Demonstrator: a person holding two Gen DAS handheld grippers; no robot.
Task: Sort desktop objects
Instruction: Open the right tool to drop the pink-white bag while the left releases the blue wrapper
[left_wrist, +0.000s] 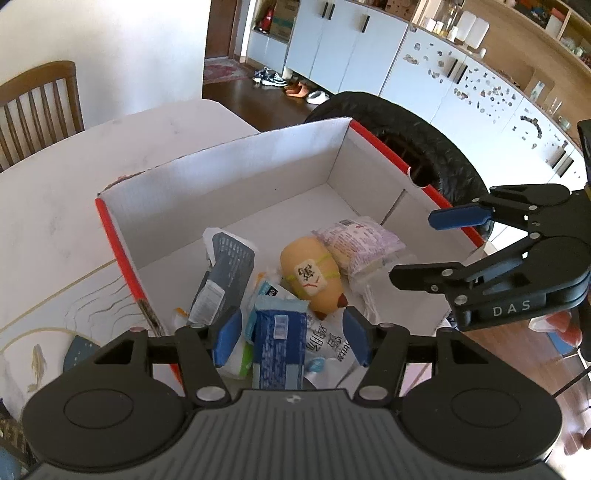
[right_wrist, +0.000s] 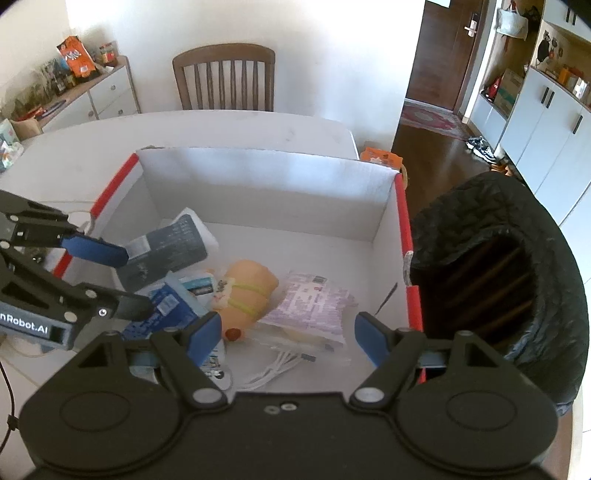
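Note:
A white cardboard box (left_wrist: 221, 177) with red edges stands on the table and holds several items. Among them are a dark grey packet (left_wrist: 225, 269), a blue packet (left_wrist: 279, 343), a tan plush toy (left_wrist: 310, 277) with yellow bands and a purple-patterned pack (left_wrist: 360, 243). My left gripper (left_wrist: 291, 339) hovers open over the box's near end; the blue packet lies below and between its pads, untouched. My right gripper (right_wrist: 288, 339) is open and empty above the purple pack (right_wrist: 310, 306) and a white cable (right_wrist: 273, 369). The box wall (right_wrist: 258, 184) and the toy (right_wrist: 247, 291) show here too. Each gripper appears in the other's view: right gripper (left_wrist: 413, 247), left gripper (right_wrist: 136, 280).
A black quilted garment (right_wrist: 517, 206) drapes over a chair against the box's right side. A wooden chair (right_wrist: 225, 77) stands at the table's far edge. An orange snack packet (right_wrist: 380, 157) lies behind the box. A sideboard (right_wrist: 92, 92) with clutter is at far left.

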